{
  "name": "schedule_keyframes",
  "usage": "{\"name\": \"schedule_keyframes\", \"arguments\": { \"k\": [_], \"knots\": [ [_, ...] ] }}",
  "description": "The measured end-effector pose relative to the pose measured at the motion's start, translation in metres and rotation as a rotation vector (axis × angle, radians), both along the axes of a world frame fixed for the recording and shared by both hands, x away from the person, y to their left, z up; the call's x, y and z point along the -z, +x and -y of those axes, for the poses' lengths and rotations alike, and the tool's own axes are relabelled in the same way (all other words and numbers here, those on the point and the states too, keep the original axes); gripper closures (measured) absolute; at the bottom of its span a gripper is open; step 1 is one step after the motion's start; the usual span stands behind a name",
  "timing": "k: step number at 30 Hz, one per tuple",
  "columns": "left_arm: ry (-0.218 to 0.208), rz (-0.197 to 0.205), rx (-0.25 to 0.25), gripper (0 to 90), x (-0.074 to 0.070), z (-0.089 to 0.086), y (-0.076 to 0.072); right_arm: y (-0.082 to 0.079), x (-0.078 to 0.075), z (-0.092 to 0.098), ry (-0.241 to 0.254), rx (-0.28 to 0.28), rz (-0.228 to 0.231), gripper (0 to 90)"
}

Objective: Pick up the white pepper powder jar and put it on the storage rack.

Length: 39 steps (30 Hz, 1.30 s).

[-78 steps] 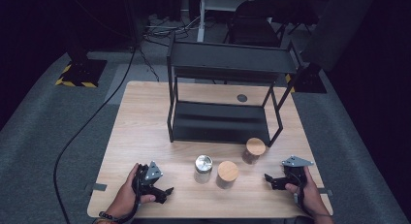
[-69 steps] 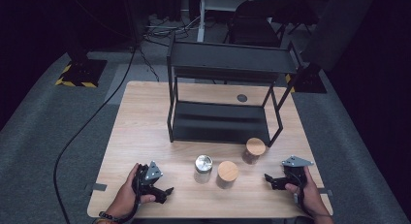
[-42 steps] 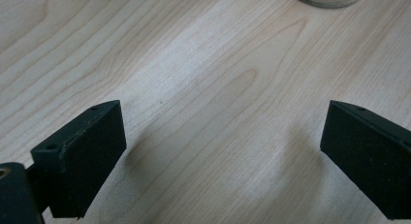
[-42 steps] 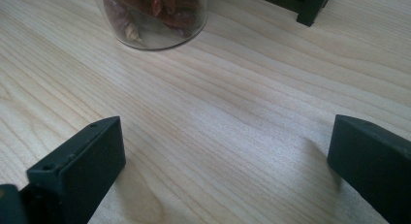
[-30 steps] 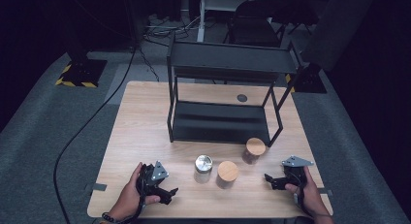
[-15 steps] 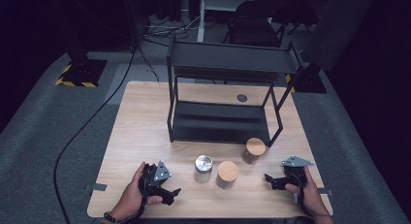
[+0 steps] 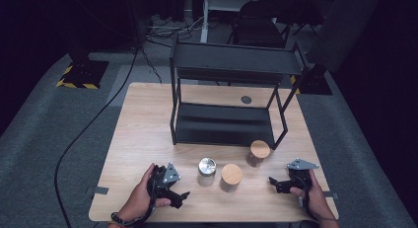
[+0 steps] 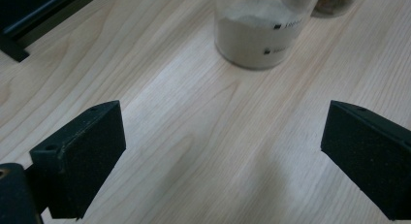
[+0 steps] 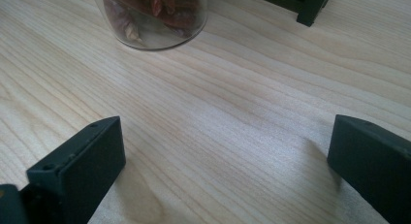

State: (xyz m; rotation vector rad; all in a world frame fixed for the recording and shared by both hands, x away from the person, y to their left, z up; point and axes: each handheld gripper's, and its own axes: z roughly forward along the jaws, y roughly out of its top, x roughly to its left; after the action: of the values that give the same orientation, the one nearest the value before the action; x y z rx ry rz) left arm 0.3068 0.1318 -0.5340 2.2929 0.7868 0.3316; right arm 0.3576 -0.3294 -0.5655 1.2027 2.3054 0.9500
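A dark studio floor with trailing cables surrounds a pale wooden tabletop [image 7: 143,139], where three jars stand in a loose row in front of a black two-tier metal rack [image 7: 231,97]. The metal-lidded jar [image 7: 207,171], which holds a pale powder in the left gripper view [image 8: 259,32], stands nearest the left gripper [image 7: 178,195]; small dark label squares with pale lettering run down its glass, too blurred to read. Just beside it is a cork-lidded jar [image 7: 230,177], and farther right, near the rack's front leg, a second cork-lidded jar [image 7: 258,153]; a jar of reddish-brown dried pieces [image 9: 152,18] lies ahead of the right gripper. The left gripper, held in the person's left hand [image 7: 140,201], has crept a little right and forward over the past few seconds, turning its jaws toward the powder jar; they stand spread wide over bare wood, well short of the glass. That small shift suggests the opening reach for the jar has only begun, with the rack's shelves the likely destination. The right gripper [image 7: 276,183], in the person's right hand [image 7: 311,196], has stayed put near the tabletop's right edge, its jaws likewise spread and holding nothing. A small dark disc [image 7: 246,99] lies on the tabletop behind the rack. No brand name can be made out anywhere.
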Motion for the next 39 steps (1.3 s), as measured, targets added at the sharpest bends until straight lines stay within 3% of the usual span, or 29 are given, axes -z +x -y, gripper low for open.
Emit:
{"name": "schedule_keyframes", "arguments": {
  "k": [26,39],
  "knots": [
    [-0.026,0.005,0.073,1.9,-0.012,0.041,0.022,0.000,0.000,0.000,0.000,0.000,0.000,0.0],
    [-0.019,-0.010,0.089,2.3,-0.010,0.049,0.030,0.000,0.000,0.000,0.000,0.003,0.000,0.0]
  ]
}}
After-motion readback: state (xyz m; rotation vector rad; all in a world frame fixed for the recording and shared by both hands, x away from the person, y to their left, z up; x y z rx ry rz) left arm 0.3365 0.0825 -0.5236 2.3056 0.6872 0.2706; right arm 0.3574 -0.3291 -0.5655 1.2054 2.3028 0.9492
